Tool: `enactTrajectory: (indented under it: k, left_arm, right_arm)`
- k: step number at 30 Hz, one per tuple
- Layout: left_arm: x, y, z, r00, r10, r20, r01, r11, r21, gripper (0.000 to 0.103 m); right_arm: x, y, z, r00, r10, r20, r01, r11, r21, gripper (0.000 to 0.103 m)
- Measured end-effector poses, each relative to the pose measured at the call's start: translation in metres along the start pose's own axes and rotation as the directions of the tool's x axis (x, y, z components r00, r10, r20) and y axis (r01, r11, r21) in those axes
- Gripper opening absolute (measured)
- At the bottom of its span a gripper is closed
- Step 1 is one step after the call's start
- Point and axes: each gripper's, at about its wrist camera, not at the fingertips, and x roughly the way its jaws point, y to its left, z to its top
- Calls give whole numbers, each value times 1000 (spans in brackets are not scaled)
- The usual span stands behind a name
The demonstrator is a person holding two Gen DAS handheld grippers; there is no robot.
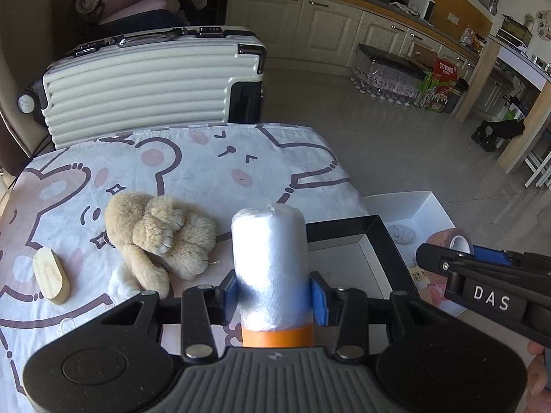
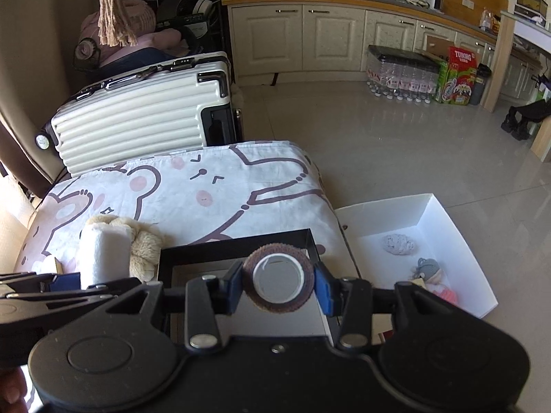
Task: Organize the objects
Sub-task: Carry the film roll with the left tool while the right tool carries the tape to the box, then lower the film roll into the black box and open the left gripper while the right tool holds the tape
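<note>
L gripper (image 1: 273, 294) clamped on white plastic-bag roll (image 1: 270, 258) w/ orange band, held upright over table edge. R gripper (image 2: 277, 289) squeezing brown tape roll (image 2: 279, 280) above black-rimmed box (image 2: 237, 241). Beyond – plush bear (image 1: 158, 237) & wood block (image 1: 51, 275) lying on cartoon tablecloth (image 1: 206, 158). White box (image 2: 430, 213) on floor holds small toys; suitcase (image 1: 144, 82) behind table.

Left gripper (image 1: 274, 290): pitched downward, blue pads (image 1: 318, 297) clamped against both sides of an upright roll of white plastic bags (image 1: 270, 261). Right gripper (image 2: 278, 287): pitched downward, jaws closed on a brown tape roll (image 2: 278, 280), hole facing the camera. The two grippers sit side by side, close together.
</note>
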Motion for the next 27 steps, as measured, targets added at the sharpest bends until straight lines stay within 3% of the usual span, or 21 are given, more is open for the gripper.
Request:
enactTrajectory:
  k: [9,27]
  left_arm:
    - [22,-1,0,996,-68,-62,63,995,-75,43]
    - [66,-2,-15,981,-57,-187,40,995,-93,43]
  right_arm:
    - [18,-1,-6,999,2,-54,-3,1000,-19,44]
    - [71,-3,-26,978,-2,-210,-11,998,-58,44]
